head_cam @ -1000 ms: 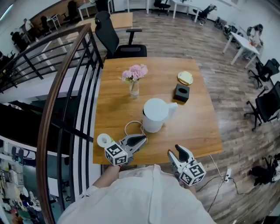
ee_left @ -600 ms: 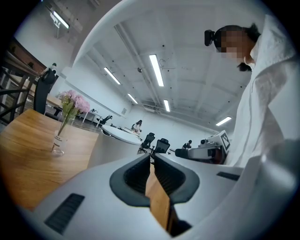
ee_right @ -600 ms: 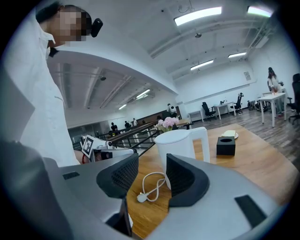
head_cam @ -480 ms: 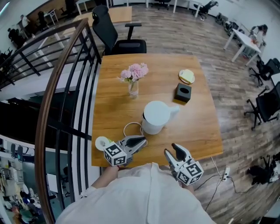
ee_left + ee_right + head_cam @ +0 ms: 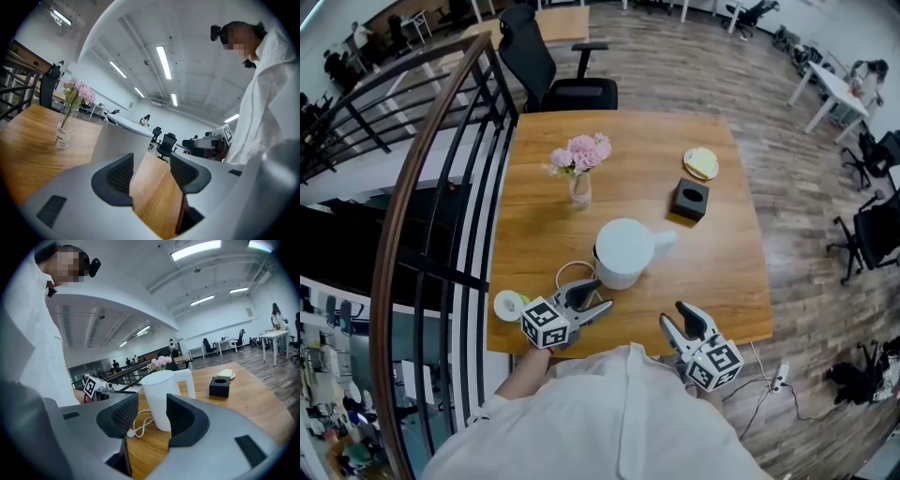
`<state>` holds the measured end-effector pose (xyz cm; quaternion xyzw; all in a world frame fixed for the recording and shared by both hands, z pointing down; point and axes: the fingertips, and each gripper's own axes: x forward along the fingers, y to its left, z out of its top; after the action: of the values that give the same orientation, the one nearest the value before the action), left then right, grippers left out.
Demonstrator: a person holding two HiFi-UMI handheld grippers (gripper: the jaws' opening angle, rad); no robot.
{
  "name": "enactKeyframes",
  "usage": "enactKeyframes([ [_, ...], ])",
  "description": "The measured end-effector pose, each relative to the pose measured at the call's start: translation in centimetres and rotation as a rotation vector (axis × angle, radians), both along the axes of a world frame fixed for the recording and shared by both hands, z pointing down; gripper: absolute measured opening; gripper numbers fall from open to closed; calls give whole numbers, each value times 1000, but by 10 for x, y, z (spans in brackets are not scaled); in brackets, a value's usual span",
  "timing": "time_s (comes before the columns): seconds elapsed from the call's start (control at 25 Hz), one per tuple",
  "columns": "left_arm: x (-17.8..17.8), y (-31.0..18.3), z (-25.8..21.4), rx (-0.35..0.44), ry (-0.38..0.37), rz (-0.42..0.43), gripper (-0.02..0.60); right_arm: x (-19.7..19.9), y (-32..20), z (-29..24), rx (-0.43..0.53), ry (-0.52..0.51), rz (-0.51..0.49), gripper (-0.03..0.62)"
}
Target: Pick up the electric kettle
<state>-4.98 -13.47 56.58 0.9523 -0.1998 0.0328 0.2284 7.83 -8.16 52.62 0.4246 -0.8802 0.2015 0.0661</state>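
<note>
The white electric kettle (image 5: 622,251) stands near the middle of the wooden table (image 5: 722,272), its handle (image 5: 664,241) pointing right. My left gripper (image 5: 602,294) lies low just in front of the kettle's left side. Its jaws have just been opening and stand apart with nothing between them. In the left gripper view the kettle (image 5: 117,140) rises close behind the left gripper (image 5: 152,171). My right gripper (image 5: 675,316) hovers at the table's near edge, open and empty. Past the right gripper (image 5: 152,416) in its own view, the kettle (image 5: 161,397) stands ahead.
A white cord (image 5: 569,275) loops on the table left of the kettle, and a round white disc (image 5: 508,305) sits at the near left corner. Behind stand a glass vase of pink flowers (image 5: 578,169), a black box (image 5: 690,199) and a small plate (image 5: 700,164). A railing (image 5: 441,187) runs along the left.
The left gripper's jaws, shut before, now stand apart, and it has dropped lower by the kettle's near side. The right gripper has shifted slightly along the table edge.
</note>
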Motion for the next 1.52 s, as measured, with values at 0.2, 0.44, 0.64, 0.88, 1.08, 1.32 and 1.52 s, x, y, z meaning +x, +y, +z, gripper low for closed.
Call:
enactKeyframes([
  [0.2, 8, -7, 7, 2, -38, -24, 316, 20, -7, 0, -10, 7, 8, 169],
  [0.44, 9, -20, 16, -7, -50, -61, 411, 24, -13, 1, -19, -17, -12, 170],
  [0.64, 5, -35, 37, 38, -159, -101, 510, 21, -20, 9, -40, -1, -57, 187],
  [0.88, 13, -53, 49, 158, -238, -98, 581, 22, -28, 21, -75, 26, -93, 212],
  [1.08, 16, -68, 47, 197, -172, -158, 581, 29, -34, 29, -101, 29, -93, 219],
  [1.32, 22, -71, 60, 209, -152, -149, 581, 38, -42, 45, -119, 32, -92, 264],
  [1.52, 29, -76, 67, 205, -164, -147, 581, 48, -50, 62, -161, 19, -105, 308],
])
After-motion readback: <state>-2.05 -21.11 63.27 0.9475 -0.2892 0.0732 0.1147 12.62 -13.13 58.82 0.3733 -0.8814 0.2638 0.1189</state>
